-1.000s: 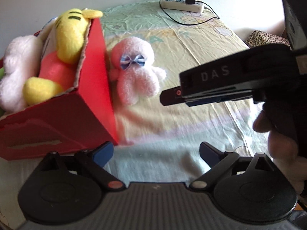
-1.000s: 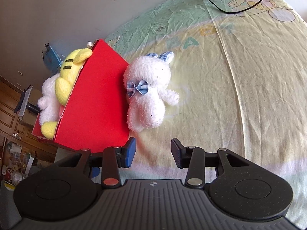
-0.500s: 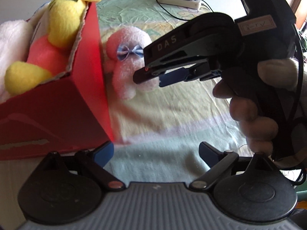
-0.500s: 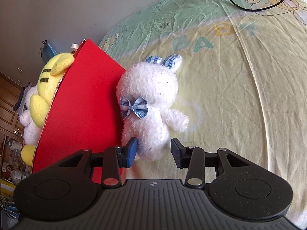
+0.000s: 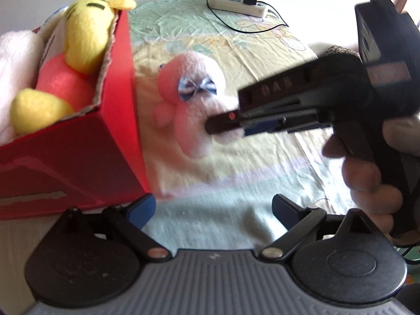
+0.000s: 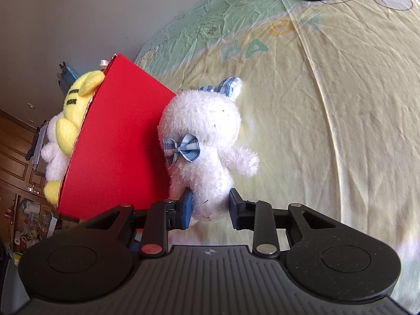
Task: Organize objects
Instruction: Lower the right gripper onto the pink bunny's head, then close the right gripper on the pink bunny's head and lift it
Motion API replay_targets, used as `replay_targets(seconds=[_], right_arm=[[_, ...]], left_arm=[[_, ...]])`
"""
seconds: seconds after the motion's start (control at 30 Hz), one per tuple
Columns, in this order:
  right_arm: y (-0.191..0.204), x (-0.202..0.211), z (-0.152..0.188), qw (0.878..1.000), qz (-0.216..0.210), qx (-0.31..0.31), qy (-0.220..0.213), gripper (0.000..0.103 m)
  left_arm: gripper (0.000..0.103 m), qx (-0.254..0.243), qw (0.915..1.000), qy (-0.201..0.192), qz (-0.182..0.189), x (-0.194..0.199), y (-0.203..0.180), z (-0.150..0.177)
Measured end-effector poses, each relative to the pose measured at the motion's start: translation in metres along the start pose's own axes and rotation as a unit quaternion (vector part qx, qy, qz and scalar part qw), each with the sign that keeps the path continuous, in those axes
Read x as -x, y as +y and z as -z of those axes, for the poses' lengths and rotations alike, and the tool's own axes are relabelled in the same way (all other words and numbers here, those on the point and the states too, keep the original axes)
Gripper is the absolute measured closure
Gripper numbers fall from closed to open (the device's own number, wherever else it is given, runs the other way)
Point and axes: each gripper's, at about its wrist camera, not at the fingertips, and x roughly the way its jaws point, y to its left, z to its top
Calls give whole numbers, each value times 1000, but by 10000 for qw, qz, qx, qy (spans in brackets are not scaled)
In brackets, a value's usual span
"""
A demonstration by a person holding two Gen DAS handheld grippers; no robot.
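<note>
A white plush rabbit (image 6: pixel 207 141) with a blue bow lies on the bed sheet, leaning against the side of a red box (image 6: pixel 118 136). My right gripper (image 6: pixel 211 204) is closing on the rabbit's lower body, and both pads touch its fur. In the left wrist view the same gripper (image 5: pixel 223 126) reaches in from the right onto the rabbit (image 5: pixel 194 105), with a hand (image 5: pixel 367 178) holding it. The red box (image 5: pixel 78 157) holds a yellow plush (image 5: pixel 84 39) and a white plush. My left gripper (image 5: pixel 214 207) hangs open over the sheet by the box's corner, with nothing between its fingers.
A white power strip (image 5: pixel 236 2) with a black plug and cable lies at the far end of the bed. The yellow-green sheet (image 6: pixel 328 105) stretches to the right of the rabbit. A wall stands behind the box, and wooden furniture shows at the far left.
My right gripper has moved in and down to the rabbit, and its jaws have narrowed around the rabbit's lower body. The left gripper has stayed open and nearly still.
</note>
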Motion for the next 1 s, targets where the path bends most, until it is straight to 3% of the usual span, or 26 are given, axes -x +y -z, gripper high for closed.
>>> replay_targets(seconds=[0.37,0.53,0.77,0.83,1.0], right_arm=[[-19,50,48,9997,179,112,144,69],[-26,59,47,9999,160,22,61,67],[-43,75,34,9981,67,-384,-476,65],[-48,72,26,9969,20,-565,-551,59],[-52,51,9,9963,-143,-692,-480,59]], left_arm=[[7,-360,9988,-141,308,9,-31,9],[7,-347,9982,-95,481,1,-40,6],[6,-195,9989,-15,438,-17,-44,-12],[5,-118,9991,9,402,-24,-44,-19],[5,-40,9992,138,377,-41,-43,-29]])
